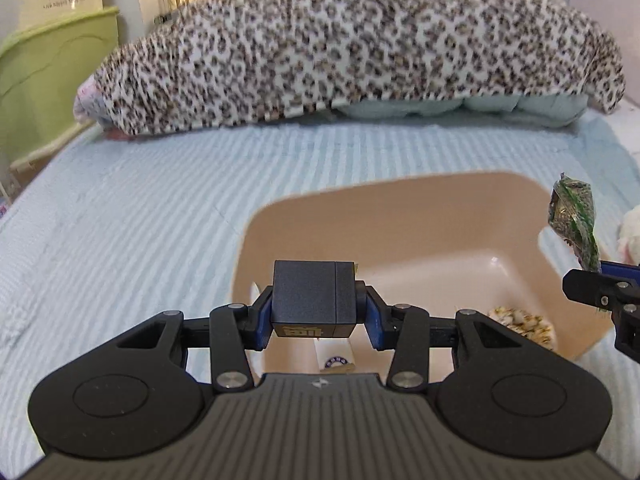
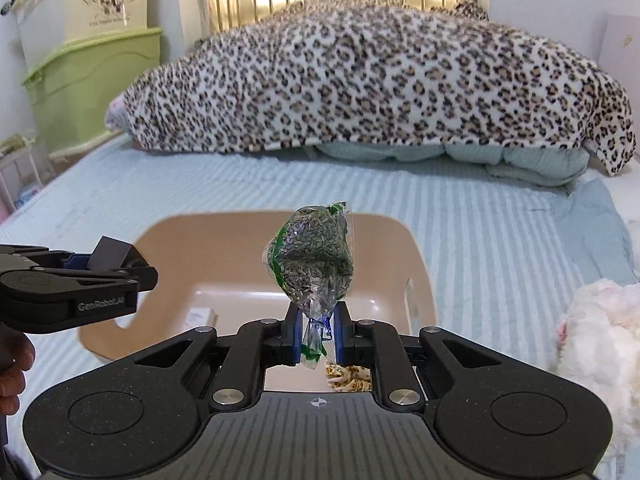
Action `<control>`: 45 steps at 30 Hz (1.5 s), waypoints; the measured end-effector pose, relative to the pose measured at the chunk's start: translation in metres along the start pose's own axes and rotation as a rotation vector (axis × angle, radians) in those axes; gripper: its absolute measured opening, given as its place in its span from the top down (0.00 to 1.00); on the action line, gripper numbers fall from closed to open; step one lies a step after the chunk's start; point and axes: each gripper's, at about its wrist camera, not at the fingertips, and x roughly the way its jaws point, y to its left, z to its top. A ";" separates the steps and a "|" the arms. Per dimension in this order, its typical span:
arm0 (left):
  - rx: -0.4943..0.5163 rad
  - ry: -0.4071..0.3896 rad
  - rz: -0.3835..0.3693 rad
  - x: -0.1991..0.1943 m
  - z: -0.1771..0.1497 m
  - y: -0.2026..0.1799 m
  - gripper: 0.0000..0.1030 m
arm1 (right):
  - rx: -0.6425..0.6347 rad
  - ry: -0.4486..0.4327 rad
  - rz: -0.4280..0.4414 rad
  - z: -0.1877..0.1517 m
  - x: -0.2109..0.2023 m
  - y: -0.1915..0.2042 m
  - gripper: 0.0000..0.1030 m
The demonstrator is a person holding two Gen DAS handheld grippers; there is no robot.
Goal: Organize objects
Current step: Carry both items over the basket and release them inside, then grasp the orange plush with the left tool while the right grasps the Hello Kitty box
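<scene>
Left tongs point(image 1: 316, 312): we pinch a dark grey cube-shaped box point(image 1: 312, 298) squarely by its sides, above the beige plastic bin point(image 1: 400, 200), ready to drop it in.
Bin: sits on the striped pale-blue bed point(image 1: 140, 220), gathering small items.
Right tongs point(image 2: 316, 330): pressed on the twisted neck of a clear bag of green-grey seeds point(image 2: 310, 258), bulk standing above the bin.

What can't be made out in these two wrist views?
- Small white box in the basin: label too small, left gripper covers it.
- Leopard-print item: mostly hidden behind right gripper.
- White plush: cut off by right edge.
</scene>
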 end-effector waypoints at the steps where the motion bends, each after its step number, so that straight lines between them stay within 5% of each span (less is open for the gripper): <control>1: -0.015 0.023 -0.004 0.008 -0.002 0.001 0.55 | -0.004 0.005 -0.006 -0.002 0.006 0.001 0.86; 5: -0.058 0.098 -0.028 0.032 -0.007 0.002 0.55 | -0.036 0.048 -0.027 -0.010 0.026 0.004 0.86; 12: 0.034 0.073 -0.011 0.030 -0.018 -0.004 0.55 | -0.069 0.090 -0.048 -0.019 0.038 0.007 0.85; 15: 0.040 0.042 -0.002 0.017 -0.018 -0.004 0.48 | -0.058 0.087 -0.035 -0.018 0.029 0.006 0.69; 17: 0.040 0.019 0.005 0.005 -0.018 -0.005 0.29 | -0.063 0.070 -0.031 -0.018 0.018 0.006 0.63; 20: 0.038 -0.007 -0.018 -0.015 -0.020 -0.002 0.28 | -0.058 0.034 -0.027 -0.021 -0.005 0.003 0.40; 26: 0.017 -0.002 -0.063 -0.053 -0.036 0.004 0.20 | -0.058 0.046 -0.032 -0.036 -0.044 -0.007 0.28; 33: 0.021 0.015 -0.092 -0.079 -0.067 0.003 0.09 | -0.075 0.082 -0.044 -0.060 -0.074 -0.014 0.23; 45: -0.058 0.133 -0.154 -0.056 -0.122 0.005 0.09 | -0.060 0.171 -0.059 -0.108 -0.066 -0.030 0.22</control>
